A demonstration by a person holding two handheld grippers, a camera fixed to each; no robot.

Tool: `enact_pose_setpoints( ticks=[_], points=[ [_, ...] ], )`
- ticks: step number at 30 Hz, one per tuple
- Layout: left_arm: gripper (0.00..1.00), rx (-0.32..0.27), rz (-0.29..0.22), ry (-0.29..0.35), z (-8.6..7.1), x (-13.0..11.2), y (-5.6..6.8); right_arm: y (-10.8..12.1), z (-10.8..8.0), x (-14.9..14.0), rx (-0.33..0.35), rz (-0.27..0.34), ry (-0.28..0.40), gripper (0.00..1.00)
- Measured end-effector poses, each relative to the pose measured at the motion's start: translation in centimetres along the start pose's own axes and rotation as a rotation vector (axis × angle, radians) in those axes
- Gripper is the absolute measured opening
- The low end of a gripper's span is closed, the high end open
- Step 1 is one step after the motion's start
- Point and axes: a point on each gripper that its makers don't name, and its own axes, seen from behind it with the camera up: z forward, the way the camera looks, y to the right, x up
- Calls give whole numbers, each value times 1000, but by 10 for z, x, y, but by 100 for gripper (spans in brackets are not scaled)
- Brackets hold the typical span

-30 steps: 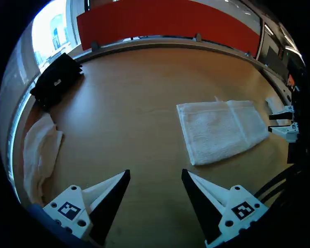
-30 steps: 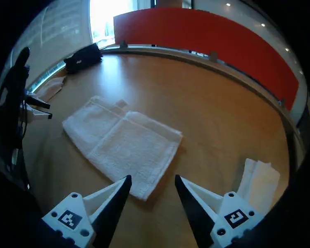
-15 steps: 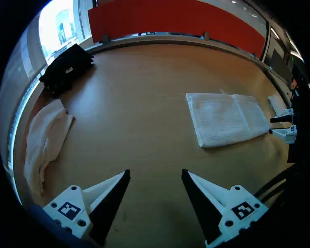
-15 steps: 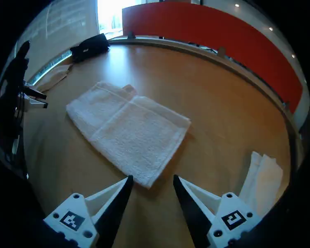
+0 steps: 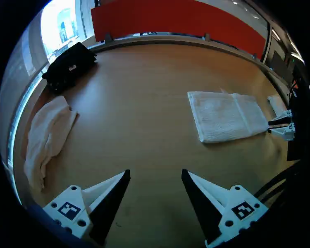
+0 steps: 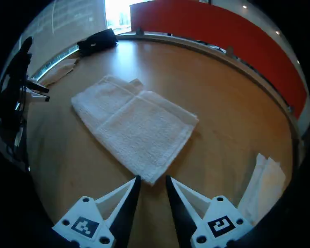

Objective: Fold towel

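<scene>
Since the towel [image 6: 134, 124] already lies as a doubled, flat rectangle, the step in hand is judged to be the grasp for a further fold. A wooden table [image 5: 146, 91] is seen, mostly bare, with a red panel [image 5: 175, 20] along its far edge. The towel is laid toward the right of the table, one corner pointed near. A black bag [image 5: 70, 66] is set at the far left, a crumpled white cloth [image 5: 47, 136] at the near left, and a small folded cloth [image 6: 264, 182] at the near right.

The left gripper [image 5: 155, 171] is held over bare wood, well apart from the towel, jaws spread wide with nothing between them. The right gripper [image 6: 152, 182] is held at the towel's near corner, jaws narrowly apart. The corner sits just at the tips and, as far as can be told, is not pinched.

For the next move, the corner must be taken between the right jaws and pinched through both layers. The left gripper must be brought across to a matching corner so the fold is carried over evenly.
</scene>
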Motion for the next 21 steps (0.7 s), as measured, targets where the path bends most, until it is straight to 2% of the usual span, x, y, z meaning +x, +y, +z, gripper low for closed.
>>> enact_pose_setpoints(
  ticks=[2,14,21],
  points=[
    [92,0,-2,0,0,0,-1,0,-1,-2,2,-14,-7,46],
    [92,0,-1,-3,-3,-3,-2,-1,-1,-6,8,-57,-22,12],
    [92,0,-5,-1,-4,-3,-2,-2,-2,0,-3,-63,-10,6]
  ],
)
